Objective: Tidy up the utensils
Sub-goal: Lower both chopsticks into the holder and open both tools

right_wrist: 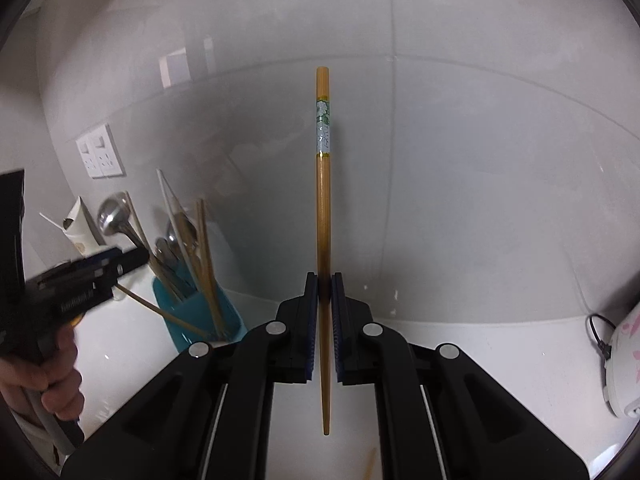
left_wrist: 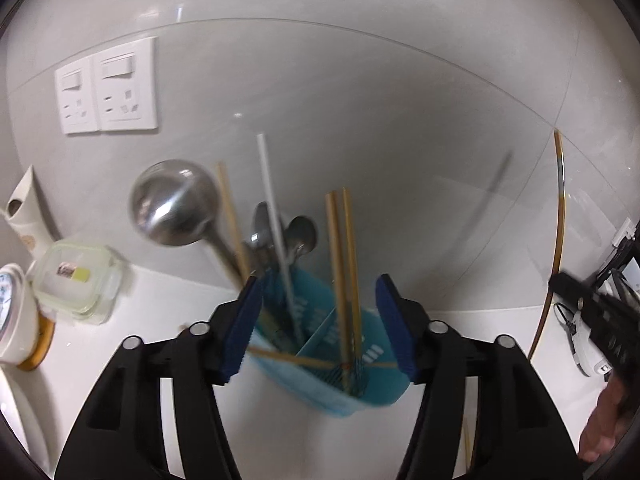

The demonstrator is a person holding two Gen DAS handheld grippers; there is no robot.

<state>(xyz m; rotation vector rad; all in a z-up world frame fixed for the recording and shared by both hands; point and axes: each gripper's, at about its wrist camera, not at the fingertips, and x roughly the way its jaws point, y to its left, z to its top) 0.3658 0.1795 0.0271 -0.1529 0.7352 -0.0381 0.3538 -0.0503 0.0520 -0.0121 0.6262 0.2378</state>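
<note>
Chopstick pinched and ready, blue caddy waiting

Left to right: in the left wrist view the left gripper (left_wrist: 316, 320) stands wide, nothing pressed, straddling the blue utensil holder (left_wrist: 320, 376) at lower centre, likely to steady it among the ladle (left_wrist: 176, 204), spoons and chopsticks. In the right wrist view the right gripper (right_wrist: 325, 328) is clamped on a bamboo chopstick (right_wrist: 322, 208), upright at centre, held tip-down, probably for dropping into that holder at lower left.

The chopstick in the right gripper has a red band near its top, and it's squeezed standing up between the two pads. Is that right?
Not quite. The band on the chopstick is green and white with a flower pattern, not red. The right wrist view shows it. The rest holds: the right gripper is squeezing it upright between its pads.
</note>
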